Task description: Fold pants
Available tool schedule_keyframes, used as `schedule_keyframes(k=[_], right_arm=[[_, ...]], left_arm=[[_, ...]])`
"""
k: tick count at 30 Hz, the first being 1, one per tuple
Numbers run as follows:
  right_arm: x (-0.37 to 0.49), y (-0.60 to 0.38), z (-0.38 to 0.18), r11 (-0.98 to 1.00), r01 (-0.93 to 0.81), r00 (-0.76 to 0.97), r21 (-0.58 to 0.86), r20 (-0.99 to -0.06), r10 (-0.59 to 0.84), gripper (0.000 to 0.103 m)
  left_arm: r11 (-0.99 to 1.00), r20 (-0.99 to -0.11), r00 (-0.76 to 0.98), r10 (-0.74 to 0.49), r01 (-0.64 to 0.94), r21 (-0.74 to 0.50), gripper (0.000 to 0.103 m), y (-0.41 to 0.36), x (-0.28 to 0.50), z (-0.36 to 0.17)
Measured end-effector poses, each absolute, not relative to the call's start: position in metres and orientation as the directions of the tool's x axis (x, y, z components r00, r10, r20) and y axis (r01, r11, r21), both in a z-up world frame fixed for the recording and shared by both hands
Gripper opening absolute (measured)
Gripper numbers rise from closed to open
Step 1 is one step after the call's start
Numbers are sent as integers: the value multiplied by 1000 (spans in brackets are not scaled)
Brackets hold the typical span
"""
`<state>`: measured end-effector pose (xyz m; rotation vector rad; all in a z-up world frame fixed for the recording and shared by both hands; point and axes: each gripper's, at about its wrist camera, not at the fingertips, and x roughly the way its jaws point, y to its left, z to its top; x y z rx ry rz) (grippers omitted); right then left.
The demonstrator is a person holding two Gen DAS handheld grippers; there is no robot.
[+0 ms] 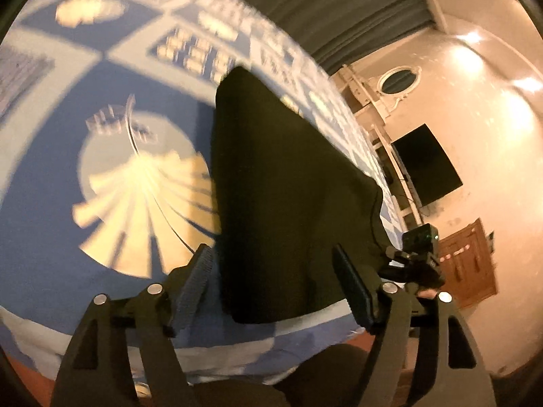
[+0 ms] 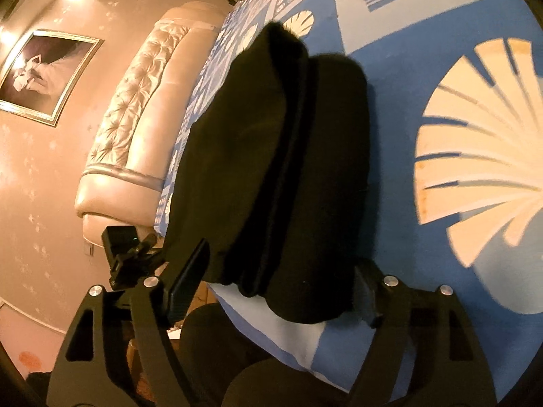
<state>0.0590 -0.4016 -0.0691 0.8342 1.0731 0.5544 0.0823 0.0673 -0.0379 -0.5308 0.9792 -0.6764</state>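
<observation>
Lying folded into a long dark bundle on a blue bedspread (image 1: 61, 203) printed with cream shells, the black pants (image 1: 281, 183) stretch away from both tools. The left gripper (image 1: 275, 281) stands with its jaws spread, nothing pinched between them; the right gripper (image 2: 281, 281) likewise gapes wide around the near end of the pants, its pads clear of the cloth. A padded headboard (image 2: 135, 112) lines the far edge

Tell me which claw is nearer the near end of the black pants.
Neither, visibly. The left claw and the right claw each stand open astride that end of the folded black pants, pads off the cloth.
</observation>
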Motion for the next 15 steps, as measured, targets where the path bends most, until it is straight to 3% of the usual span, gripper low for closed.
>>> schedule_keyframes(k=[8,15], right_arm=[[65,-433,-66,546,34,458,837,-499,736,84],[80,-441,-76,562,62,434,825,-530,729,86]], left_arm=[[715,-598,403,-693,284,-638,80,70,107,-37],[723,-632,352,-690,297,-623,80,63,133,-55]])
